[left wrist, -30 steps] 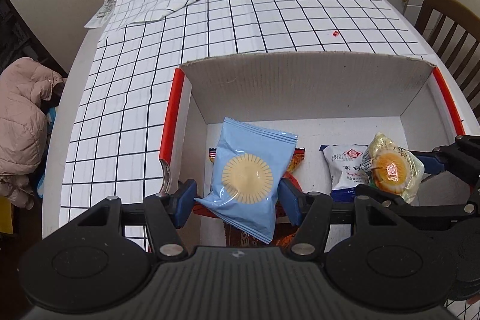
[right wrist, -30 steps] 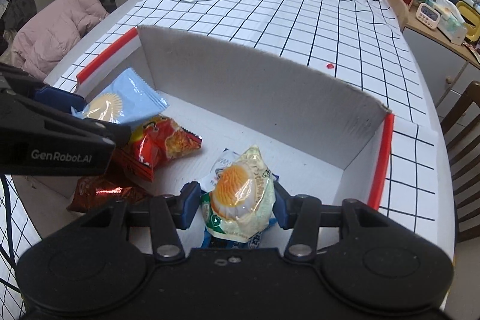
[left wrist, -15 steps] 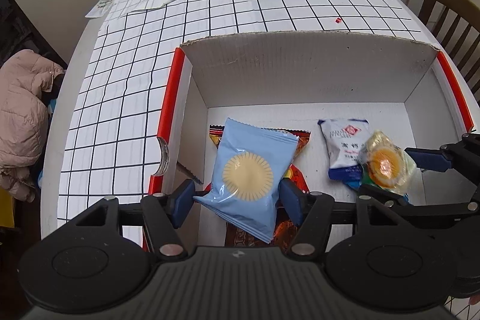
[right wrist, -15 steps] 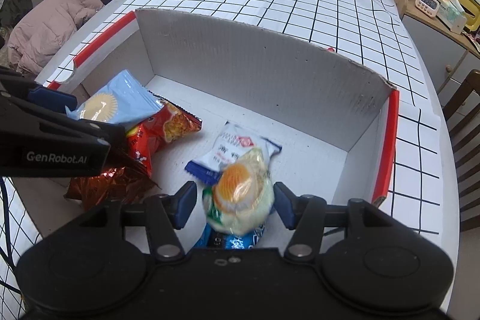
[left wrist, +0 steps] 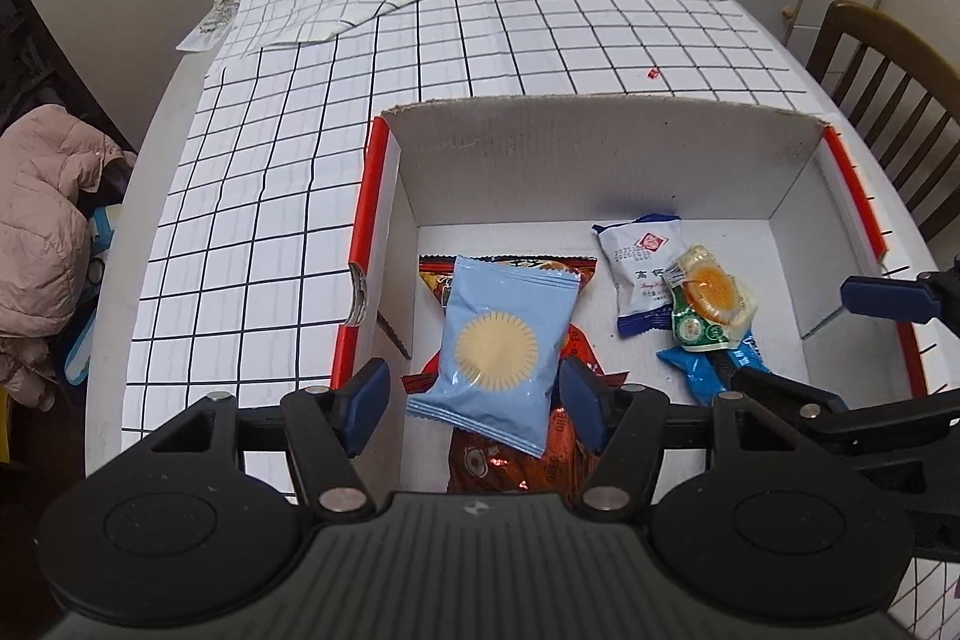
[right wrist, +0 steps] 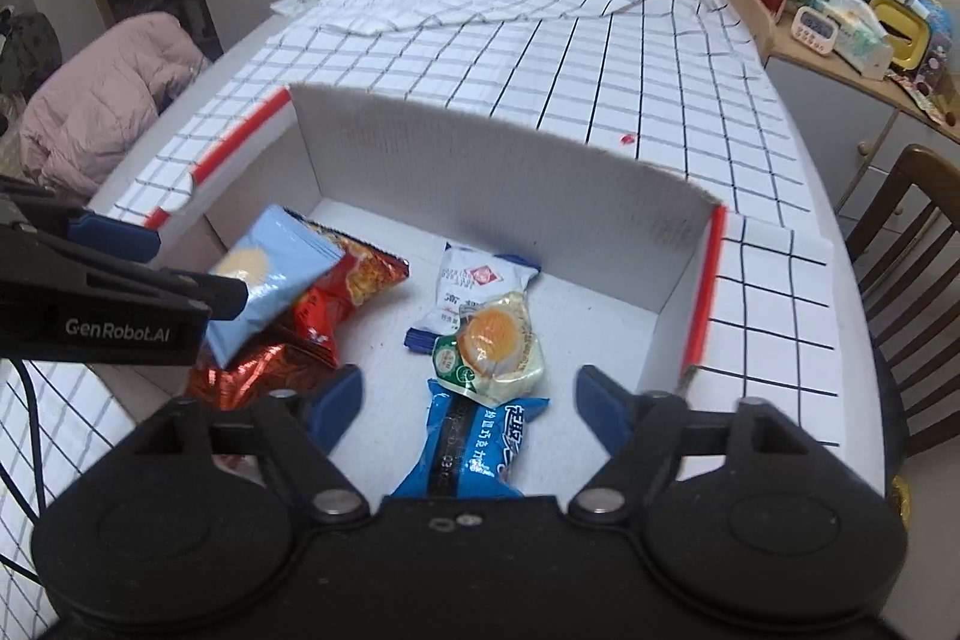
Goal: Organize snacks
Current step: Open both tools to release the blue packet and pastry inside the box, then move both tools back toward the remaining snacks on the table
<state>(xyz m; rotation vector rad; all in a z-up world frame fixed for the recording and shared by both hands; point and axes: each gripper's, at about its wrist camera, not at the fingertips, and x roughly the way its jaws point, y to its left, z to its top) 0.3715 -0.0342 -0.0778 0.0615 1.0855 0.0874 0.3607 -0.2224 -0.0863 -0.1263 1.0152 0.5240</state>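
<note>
Two packets are in play as I am working over the white cardboard box (left wrist: 600, 172) that is sitting toward the near right edge of the checked tablecloth (left wrist: 336, 172). My left gripper (left wrist: 474, 394) is holding the pale blue biscuit packet (left wrist: 498, 340) over the left half of the box, its blue pads pressing on the packet's lower sides while the packet is hanging above the red and orange foil snack bags (right wrist: 354, 280) lying by the left wall. My right gripper (right wrist: 468, 400) is opening, and its fingers (right wrist: 336, 400) are standing well clear on either side of the yolk pastry packet (right wrist: 492, 346), which is now resting on the box floor near the middle, overlapping the white sachet (right wrist: 474, 280) behind it and the blue chocolate bar wrapper (right wrist: 474, 448) in front. To do this step well, I am judging that the right gripper should be lifting straight out, with the jaws staying wide, so a pad is not dragging the soft pastry or nudging the blue wrapper beneath it. For the left side, I am thinking the blue packet should be lowered until it is lying on the foil bags before I am letting go, since a drop from this height could be sending it sliding toward the left wall. Keeping both grippers apart matters too, as they are working close together inside one box.
</note>
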